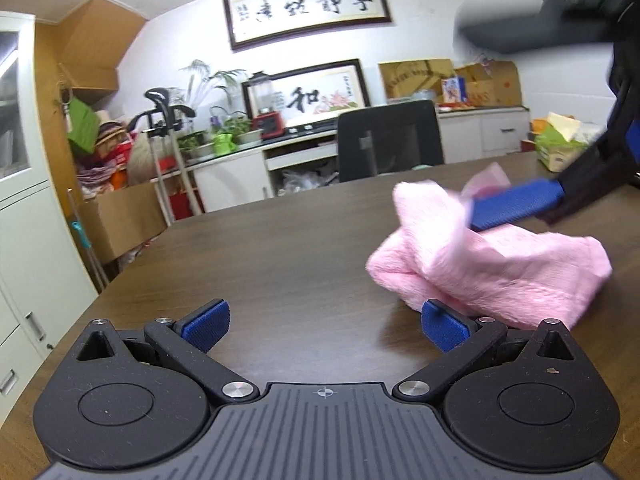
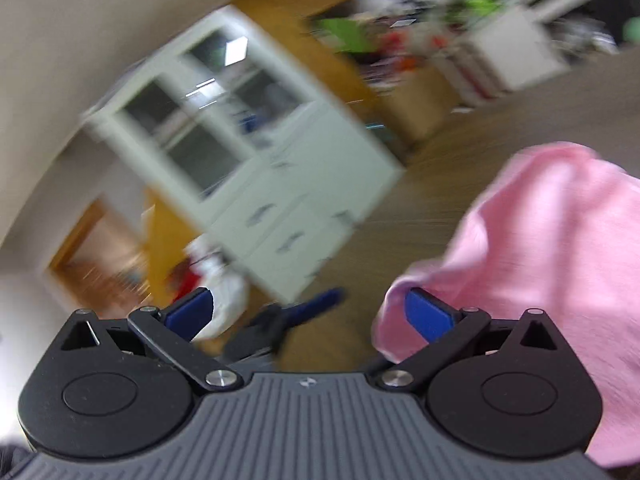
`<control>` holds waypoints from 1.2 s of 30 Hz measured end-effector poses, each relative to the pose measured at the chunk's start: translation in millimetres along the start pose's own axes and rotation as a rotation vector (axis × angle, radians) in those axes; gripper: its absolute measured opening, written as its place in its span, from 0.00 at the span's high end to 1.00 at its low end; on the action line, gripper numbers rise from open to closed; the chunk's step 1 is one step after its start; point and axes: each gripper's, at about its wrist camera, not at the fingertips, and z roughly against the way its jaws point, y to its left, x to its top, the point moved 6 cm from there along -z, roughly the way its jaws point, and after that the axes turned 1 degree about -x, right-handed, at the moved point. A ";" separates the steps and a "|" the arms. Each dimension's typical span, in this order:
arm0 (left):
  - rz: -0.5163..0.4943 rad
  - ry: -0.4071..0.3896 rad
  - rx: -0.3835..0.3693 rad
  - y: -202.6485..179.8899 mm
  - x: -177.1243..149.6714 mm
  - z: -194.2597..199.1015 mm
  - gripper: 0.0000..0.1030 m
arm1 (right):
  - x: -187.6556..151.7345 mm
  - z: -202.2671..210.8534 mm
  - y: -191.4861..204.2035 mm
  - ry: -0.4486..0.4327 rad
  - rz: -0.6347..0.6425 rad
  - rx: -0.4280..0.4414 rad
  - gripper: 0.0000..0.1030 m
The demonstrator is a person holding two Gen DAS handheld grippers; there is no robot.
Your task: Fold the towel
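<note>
Towel [image 1: 488, 256], pink and crumpled, lies in a heap on the dark bench [image 1: 280, 240] at the right of the left wrist view; the left claw [image 1: 325, 324] sits at the bottom, spread wide and empty, its right pad just beside the heap. The right claw [image 1: 516, 204] reaches in from the upper right, one blue finger against the cloth. In the blurred right wrist view that claw [image 2: 316, 312] gapes wide, towel draped past its right finger. Judging by this, the heap needs spreading flat; next, corners must be found and pinched.
</note>
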 end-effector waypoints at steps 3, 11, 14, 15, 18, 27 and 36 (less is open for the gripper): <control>-0.015 0.006 -0.035 -2.3 -1.1 -2.4 0.00 | 3.2 3.9 -2.0 -0.004 -0.020 -0.020 0.00; -0.109 -0.077 -0.207 -22.3 -3.2 16.7 0.00 | 2.8 1.4 -19.2 0.021 -0.128 -0.008 0.00; -0.103 -0.126 -0.295 -29.6 -1.0 24.6 0.00 | 3.3 -0.3 -13.3 0.004 -0.108 0.016 0.00; -0.090 -0.136 -0.314 -31.1 1.0 24.9 0.00 | 3.9 -0.9 -11.6 0.005 -0.104 0.026 0.00; -0.039 -0.150 -0.345 -31.9 8.2 21.3 0.00 | 5.7 -1.4 -9.1 0.006 -0.106 0.037 0.00; -0.076 -0.124 -0.314 -52.7 30.1 -0.3 0.00 | 20.8 28.1 -10.2 -0.062 -0.132 0.072 0.00; -0.136 -0.139 -0.259 -65.7 29.5 -3.0 0.10 | 29.0 67.9 -5.6 -0.151 -0.093 0.004 0.00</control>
